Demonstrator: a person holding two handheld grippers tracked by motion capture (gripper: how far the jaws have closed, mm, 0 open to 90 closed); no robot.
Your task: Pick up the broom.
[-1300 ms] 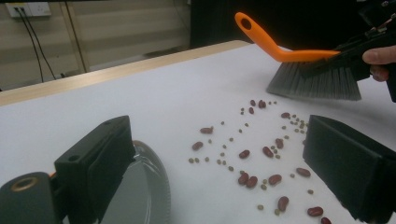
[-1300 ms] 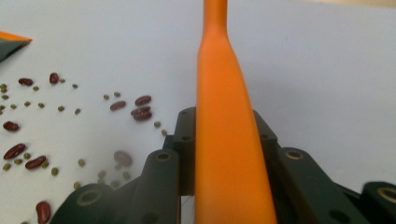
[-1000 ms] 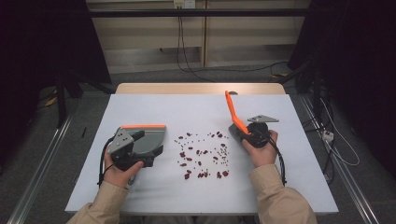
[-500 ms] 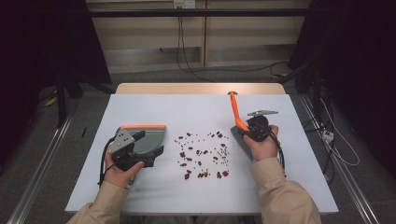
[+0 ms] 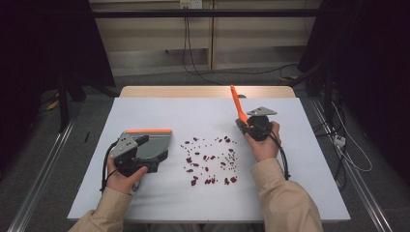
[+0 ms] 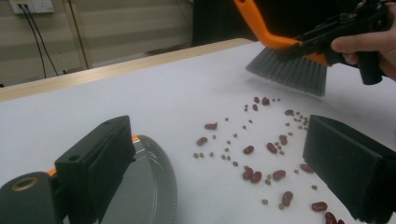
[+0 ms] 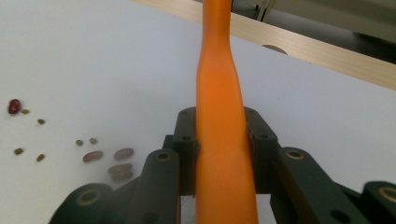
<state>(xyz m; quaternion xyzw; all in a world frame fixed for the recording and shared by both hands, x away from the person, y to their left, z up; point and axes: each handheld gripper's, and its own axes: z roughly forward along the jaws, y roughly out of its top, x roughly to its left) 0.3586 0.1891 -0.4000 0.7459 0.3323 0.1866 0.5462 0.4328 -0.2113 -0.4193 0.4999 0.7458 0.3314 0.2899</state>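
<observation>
Red beans and small green ones point(image 5: 210, 157) point(image 6: 261, 154) point(image 7: 112, 158) lie scattered mid-table. My right gripper point(image 5: 244, 122) point(image 7: 222, 135) is shut on the orange handle of a brush point(image 5: 238, 106) point(image 7: 219, 116). The brush's grey bristles point(image 6: 289, 70) hang just above the table, beyond the beans' far right edge. My left gripper point(image 5: 154, 152) point(image 6: 224, 163) points at the beans from their left with its jaws wide apart and only table between them. A grey dustpan with an orange rim point(image 5: 154, 140) point(image 6: 144, 191) lies by its left jaw; whether they touch I cannot tell.
The white table top point(image 5: 159, 111) ends in a wooden strip point(image 5: 203, 91) at the far side. Cables run on the floor behind and to the right of it. Metal rails point(image 5: 43, 169) flank the table.
The right hand has carried the brush a little toward the far side of the table. The left hand and the dustpan stayed put, and the beans lie as before.
</observation>
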